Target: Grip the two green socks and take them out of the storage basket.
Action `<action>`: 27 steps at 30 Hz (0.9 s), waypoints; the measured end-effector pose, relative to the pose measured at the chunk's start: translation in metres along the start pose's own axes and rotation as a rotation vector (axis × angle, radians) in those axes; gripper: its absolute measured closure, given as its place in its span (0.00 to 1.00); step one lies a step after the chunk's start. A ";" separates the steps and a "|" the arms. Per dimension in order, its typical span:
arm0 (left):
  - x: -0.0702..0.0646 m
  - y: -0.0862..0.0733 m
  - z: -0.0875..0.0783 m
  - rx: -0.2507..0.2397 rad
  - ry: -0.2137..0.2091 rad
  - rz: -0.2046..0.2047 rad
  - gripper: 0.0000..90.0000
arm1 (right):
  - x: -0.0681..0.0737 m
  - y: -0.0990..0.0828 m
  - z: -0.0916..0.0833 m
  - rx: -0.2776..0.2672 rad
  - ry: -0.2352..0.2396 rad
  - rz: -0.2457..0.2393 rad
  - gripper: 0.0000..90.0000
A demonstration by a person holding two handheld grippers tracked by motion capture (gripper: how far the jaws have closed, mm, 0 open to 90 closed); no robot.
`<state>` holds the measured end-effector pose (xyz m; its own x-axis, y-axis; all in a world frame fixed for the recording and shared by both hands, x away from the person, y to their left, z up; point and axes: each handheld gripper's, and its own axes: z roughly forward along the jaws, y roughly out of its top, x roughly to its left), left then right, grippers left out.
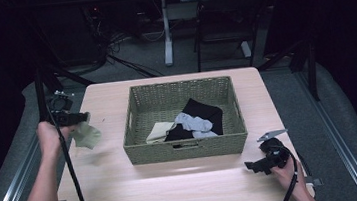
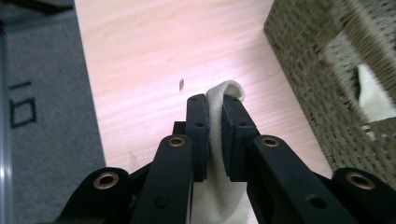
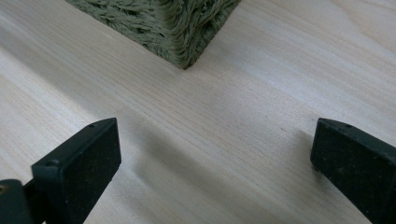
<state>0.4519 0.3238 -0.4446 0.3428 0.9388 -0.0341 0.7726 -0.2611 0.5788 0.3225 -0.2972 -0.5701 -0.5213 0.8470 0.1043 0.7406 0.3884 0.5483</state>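
A light wooden table (image 1: pixel 125 186) carries a woven wicker basket (image 1: pixel 186 147) set near its centre, rectangular, with a handle slot cut in the near wall. Inside the basket lie a black sock (image 1: pixel 201 109) toward the far right, a grey sock (image 1: pixel 194 122) draped across it, and a cream sock (image 1: pixel 158 131) at the near left of the floor. The left gripper (image 1: pixel 82 118) is held above the left part of the table, well left of the basket, by the person's left hand (image 1: pixel 50 138). Its jaws are clamped on a pale cream sock (image 1: pixel 87 135), which hangs below the jaws clear of the tabletop; in the left gripper view the cloth (image 2: pixel 218 154) is pinched between the two pads with a folded edge poking out past the tips, and the basket's outer wall (image 2: pixel 317 84) stands to the right. A small dark mark (image 2: pixel 180 84) is visible on the table surface ahead of the jaws. The right gripper (image 1: pixel 252 166) rests low at the near right of the table, just off the basket's near right corner, held by the right hand (image 1: pixel 288 172). Its jaws stand wide apart with nothing between them; the right gripper view shows bare wood between the pads (image 3: pixel 79 168) and the basket's corner (image 3: pixel 187 42) ahead.
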 end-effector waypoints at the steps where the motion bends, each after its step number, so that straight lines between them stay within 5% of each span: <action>1: 0.001 -0.004 0.008 0.012 0.000 -0.009 0.92 | 0.000 0.000 0.000 -0.003 0.005 0.001 0.01; 22: 0.002 -0.023 0.067 0.130 -0.054 -0.089 0.88 | 0.000 0.000 -0.002 -0.014 0.001 0.003 0.01; 25: 0.004 -0.024 0.066 0.138 -0.065 -0.096 0.78 | 0.000 0.000 -0.002 -0.011 0.004 -0.002 0.01; 27: 0.004 -0.024 0.063 0.137 -0.079 -0.100 0.62 | 0.000 0.000 -0.002 -0.013 0.002 0.004 0.01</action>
<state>0.4684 0.3192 -0.5099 0.2975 0.9424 -0.1532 0.8688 -0.2006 0.4526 0.3217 -0.2979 -0.5685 -0.5194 0.8476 0.1084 0.7370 0.3801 0.5589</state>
